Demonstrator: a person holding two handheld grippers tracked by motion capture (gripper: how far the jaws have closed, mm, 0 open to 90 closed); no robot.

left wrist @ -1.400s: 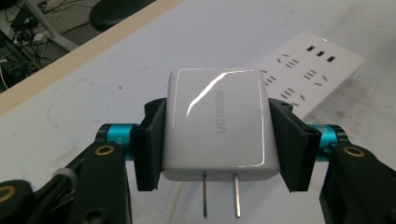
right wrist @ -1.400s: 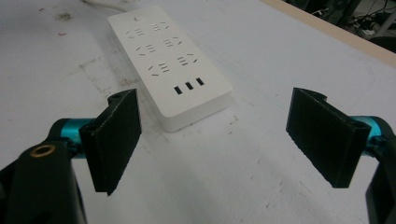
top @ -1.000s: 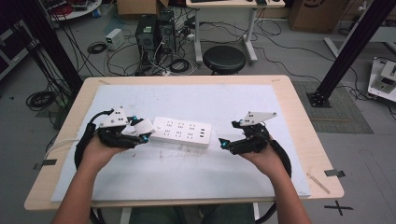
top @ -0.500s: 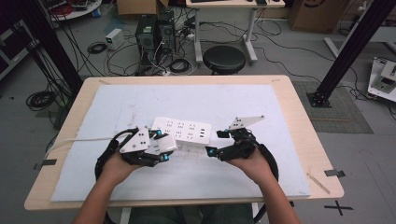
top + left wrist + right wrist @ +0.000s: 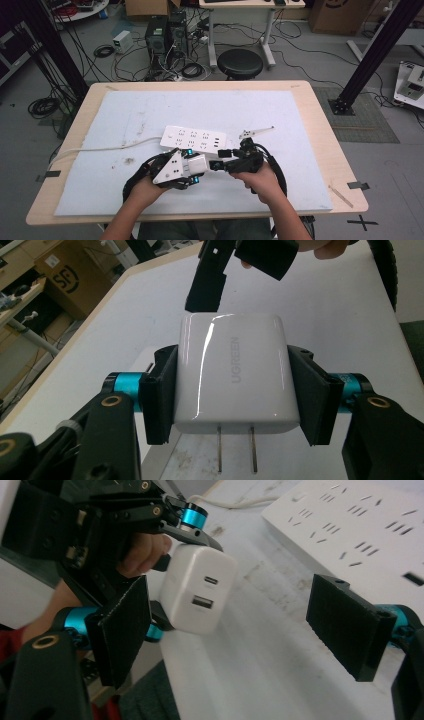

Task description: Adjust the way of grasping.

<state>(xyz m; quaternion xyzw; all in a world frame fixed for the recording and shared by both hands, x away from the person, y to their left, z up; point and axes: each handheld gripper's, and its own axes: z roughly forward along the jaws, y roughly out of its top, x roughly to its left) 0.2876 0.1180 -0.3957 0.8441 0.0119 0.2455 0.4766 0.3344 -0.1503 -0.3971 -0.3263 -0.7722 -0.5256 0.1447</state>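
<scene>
Over the bench's [image 5: 310,130] near edge, the left hand-held gripper [image 5: 192,167] clamps a glossy white plastic wall charger [image 5: 232,372] by its flat sides, its two metal prongs left bare. The right hand-held gripper [image 5: 220,165] faces it with jaws spread wide and nothing between them, seemingly ready to take hold of the charger's free end, where two ports show. A white multi-socket power strip [image 5: 195,139] lies mid-bench just beyond both grippers, its cord trailing to the left edge; the side grip likely keeps the prongs clear for plugging in.
</scene>
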